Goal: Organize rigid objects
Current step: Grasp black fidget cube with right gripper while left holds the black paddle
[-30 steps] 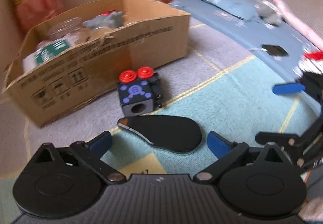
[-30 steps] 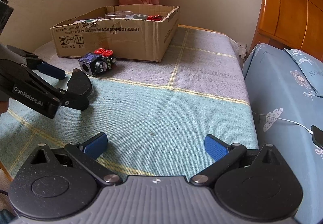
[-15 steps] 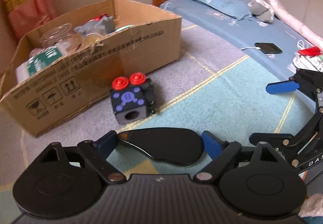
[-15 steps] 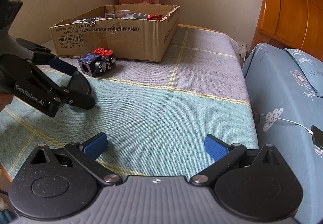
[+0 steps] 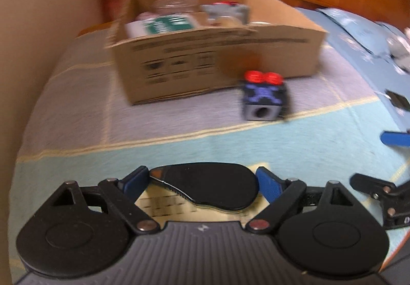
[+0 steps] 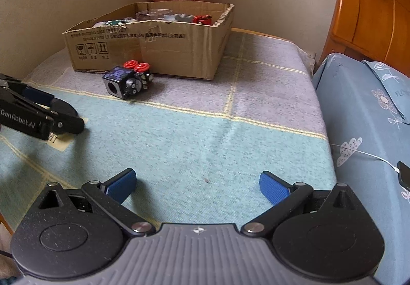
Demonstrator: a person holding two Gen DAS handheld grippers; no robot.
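The left gripper (image 5: 202, 181) was clamped across the ends of a flat black case (image 5: 207, 186), with the cube (image 5: 264, 99) ahead and to the right and the box (image 5: 217, 64) beyond. The right gripper (image 6: 197, 183) stood wide open and empty over the blanket (image 6: 205, 136). Judged risk: the case's rounded ends could slip from the pads during carry, dropping it short of the box.

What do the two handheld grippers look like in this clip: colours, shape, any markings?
Both match: the left gripper and right gripper have a ribbed grey body, two round black discs, black linkage arms with silver pins, and blue textured fingers. White "GenRobot.AI" lettering marks the left gripper's side in the right wrist view.
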